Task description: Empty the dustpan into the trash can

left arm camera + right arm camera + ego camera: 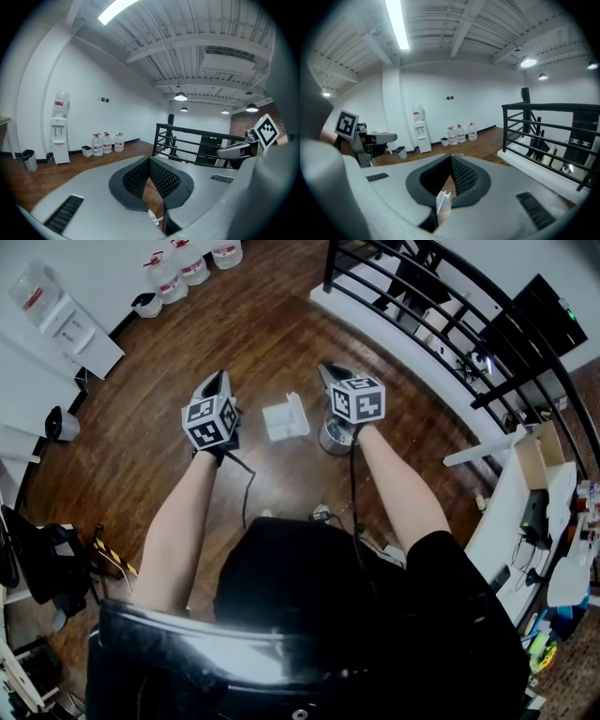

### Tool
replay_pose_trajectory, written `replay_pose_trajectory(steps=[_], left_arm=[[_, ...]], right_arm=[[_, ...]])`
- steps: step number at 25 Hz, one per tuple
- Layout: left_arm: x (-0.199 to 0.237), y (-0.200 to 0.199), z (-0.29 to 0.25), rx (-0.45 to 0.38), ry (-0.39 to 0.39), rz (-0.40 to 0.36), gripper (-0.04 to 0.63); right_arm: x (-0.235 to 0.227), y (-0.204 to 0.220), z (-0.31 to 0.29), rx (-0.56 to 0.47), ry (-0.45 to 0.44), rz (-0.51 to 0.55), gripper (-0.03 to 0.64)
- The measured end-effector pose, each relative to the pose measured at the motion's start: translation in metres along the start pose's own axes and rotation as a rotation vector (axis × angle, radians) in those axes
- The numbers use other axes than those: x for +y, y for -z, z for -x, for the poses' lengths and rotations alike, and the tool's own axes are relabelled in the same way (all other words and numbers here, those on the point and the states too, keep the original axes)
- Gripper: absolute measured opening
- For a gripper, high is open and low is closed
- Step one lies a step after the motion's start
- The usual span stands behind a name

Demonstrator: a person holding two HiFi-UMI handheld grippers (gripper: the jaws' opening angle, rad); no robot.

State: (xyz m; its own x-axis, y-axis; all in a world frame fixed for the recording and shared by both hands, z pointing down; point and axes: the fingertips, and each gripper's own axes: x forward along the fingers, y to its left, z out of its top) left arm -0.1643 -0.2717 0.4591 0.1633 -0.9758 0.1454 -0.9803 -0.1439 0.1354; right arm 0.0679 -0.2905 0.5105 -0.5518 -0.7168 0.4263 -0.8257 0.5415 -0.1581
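In the head view a white dustpan [285, 418] lies on the wooden floor between my two grippers. A round metal trash can [334, 435] stands just right of it, partly hidden under my right gripper [329, 371]. My left gripper [217, 381] hovers left of the dustpan. Both are held above the floor, shut, with nothing in them. In the left gripper view the jaws of the left gripper [149, 162] meet, and a sliver of white shows below them. In the right gripper view the right gripper [451, 160] is shut too, with the dustpan [443, 201] seen through the gap below.
A water cooler [56, 310] and several water bottles [183, 263] stand along the far wall. A black railing [441, 324] runs along the right. A small bin [62, 425] sits at the left and a white desk [520, 521] at the right.
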Motion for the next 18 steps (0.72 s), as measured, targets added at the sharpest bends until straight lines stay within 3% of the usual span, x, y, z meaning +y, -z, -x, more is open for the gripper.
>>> replay_pose_trajectory(steps=[18], left_arm=[[0.001, 0.011, -0.003, 0.020, -0.011, 0.003, 0.002]], right_arm=[[-0.006, 0.007, -0.001, 0.015, 0.000, 0.006, 0.000]])
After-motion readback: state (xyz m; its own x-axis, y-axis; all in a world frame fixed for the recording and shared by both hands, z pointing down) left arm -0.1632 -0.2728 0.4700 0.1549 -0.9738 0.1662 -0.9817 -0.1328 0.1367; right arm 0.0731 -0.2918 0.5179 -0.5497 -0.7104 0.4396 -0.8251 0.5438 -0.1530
